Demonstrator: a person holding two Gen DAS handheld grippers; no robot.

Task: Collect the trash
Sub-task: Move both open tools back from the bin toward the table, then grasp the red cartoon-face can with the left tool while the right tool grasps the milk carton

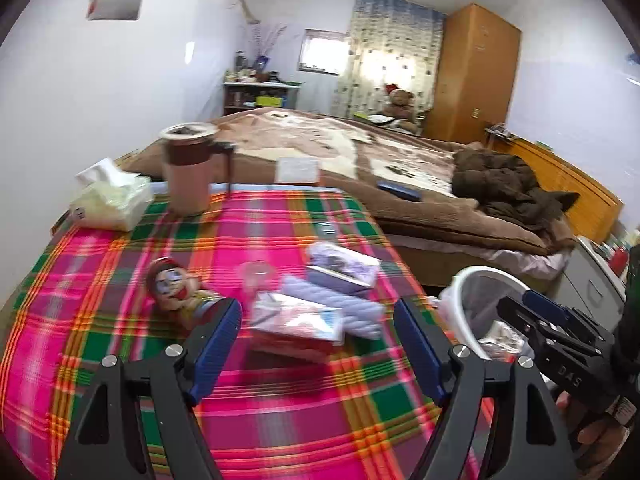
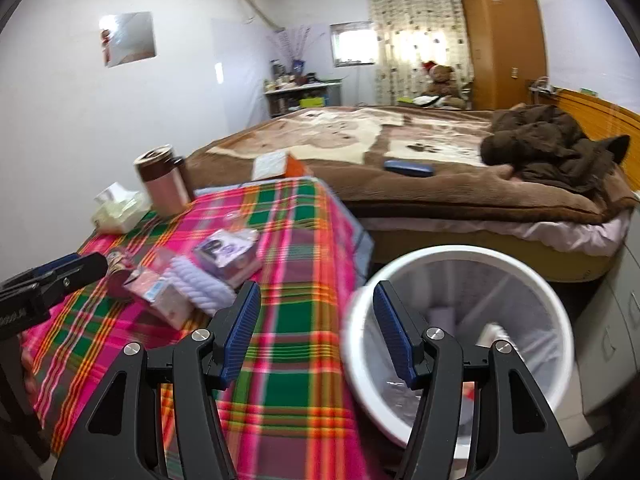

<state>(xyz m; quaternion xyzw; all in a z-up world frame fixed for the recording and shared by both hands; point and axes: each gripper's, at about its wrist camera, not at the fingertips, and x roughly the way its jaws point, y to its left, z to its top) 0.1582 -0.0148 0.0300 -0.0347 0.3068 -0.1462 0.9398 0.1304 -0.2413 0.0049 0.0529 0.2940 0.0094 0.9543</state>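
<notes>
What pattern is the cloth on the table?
The tablecloth is plaid in pink, green and orange, clearest in the left wrist view.

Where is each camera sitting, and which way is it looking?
Left wrist view: sits on the left tongs, above the plaid tablecloth, facing the pile of packets and the bed; the right tongs and fingers show.
Right wrist view: sits on the right tongs at the table edge, over the white bin; the left tongs show.
Both views share the cloth, packets, pink flask, bin and bed.
</notes>
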